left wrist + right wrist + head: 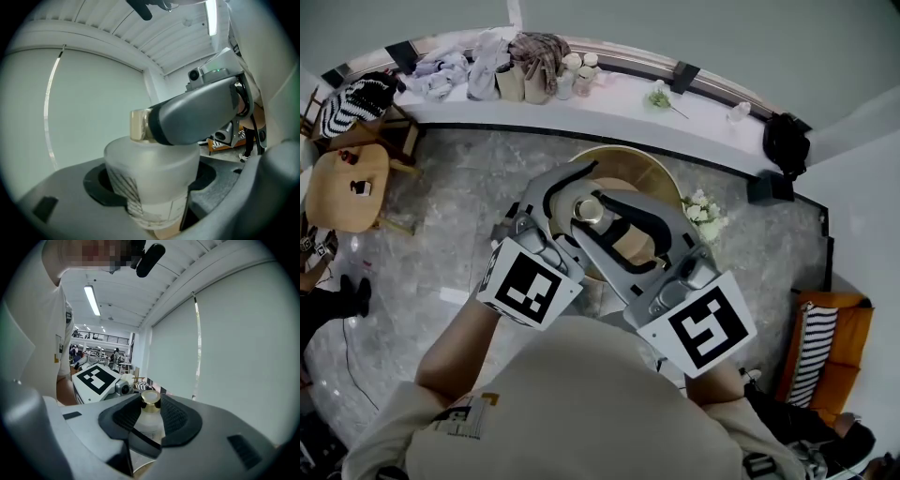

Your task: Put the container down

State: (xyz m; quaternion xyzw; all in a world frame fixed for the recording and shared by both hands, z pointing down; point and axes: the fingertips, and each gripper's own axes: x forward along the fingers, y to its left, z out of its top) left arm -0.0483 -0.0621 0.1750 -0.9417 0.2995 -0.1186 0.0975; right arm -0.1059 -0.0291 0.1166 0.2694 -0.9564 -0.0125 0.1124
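- One container (149, 166), a squat round jar of frosted, cloudy glass. A pale label with slanted hatch lines wraps its lower part. What is inside cannot be made out through the frosting.
- One cap (150, 398) on top of it, a short cylinder of shiny gold metal.
- Two grippers of smooth grey plastic with dark, ribbed pads, one in each of the person's hands. Each carries one white cube with black square markers, so two cubes: the left cube (528, 286) and the right cube (698, 323).
- The left gripper (569, 199) is clenched around the glass body of the container, one jaw on each side.
- The right gripper (151, 416) is clamped on the gold cap, its pads pressing it from both sides.
- The container sits between the two grippers in front of the person's chest. From the head view it lies over a round table (649, 167) of pale wood.
- A second, smaller wooden table (342, 187) stands well apart at the left.
- One bunch of white flowers (704, 214) lies just beside the big table's edge.
- The floor (469, 178) is grey, veined stone.
- A long white ledge (609, 98) holds crumpled cloths and several small jars.
- One orange seat (853, 337) with a black-and-white striped cushion stands at the right.
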